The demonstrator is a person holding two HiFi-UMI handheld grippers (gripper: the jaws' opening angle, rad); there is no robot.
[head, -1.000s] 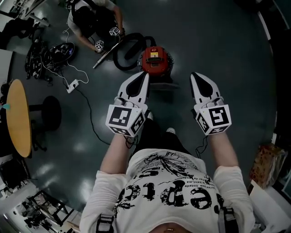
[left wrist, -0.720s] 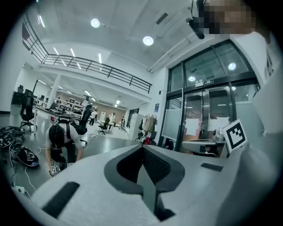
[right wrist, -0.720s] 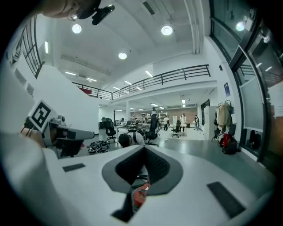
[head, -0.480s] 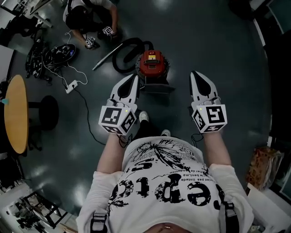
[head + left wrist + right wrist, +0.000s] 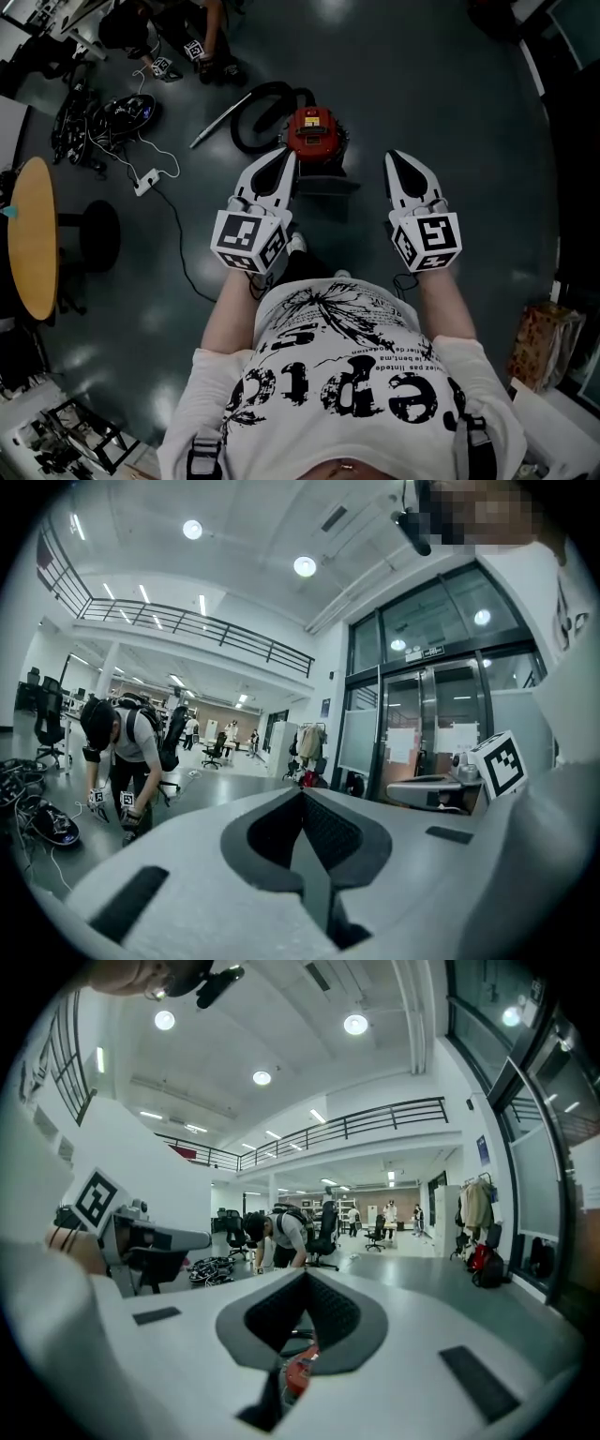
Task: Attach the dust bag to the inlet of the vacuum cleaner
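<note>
The red vacuum cleaner [image 5: 317, 131] stands on the dark floor ahead of me, with its black hose [image 5: 255, 112] curled at its left. A dark flat piece [image 5: 326, 184] lies against its near side; I cannot tell what it is. I make out no dust bag. My left gripper [image 5: 287, 156] hovers above the floor just left of the vacuum, shut and empty [image 5: 302, 794]. My right gripper [image 5: 394, 157] is held to the vacuum's right, also shut and empty [image 5: 305, 1274]. In the right gripper view the red vacuum [image 5: 298, 1372] shows under the closed jaws.
Another person [image 5: 178, 23] bends over at the top left, holding two grippers near the floor. Tangled cables [image 5: 112, 112] and a white power strip [image 5: 147, 178] lie at the left. A round orange table [image 5: 33, 239] and a black stool [image 5: 94, 232] stand further left.
Both my grippers have come up a little and stay either side of the vacuum. The other person has moved off toward the top left.
</note>
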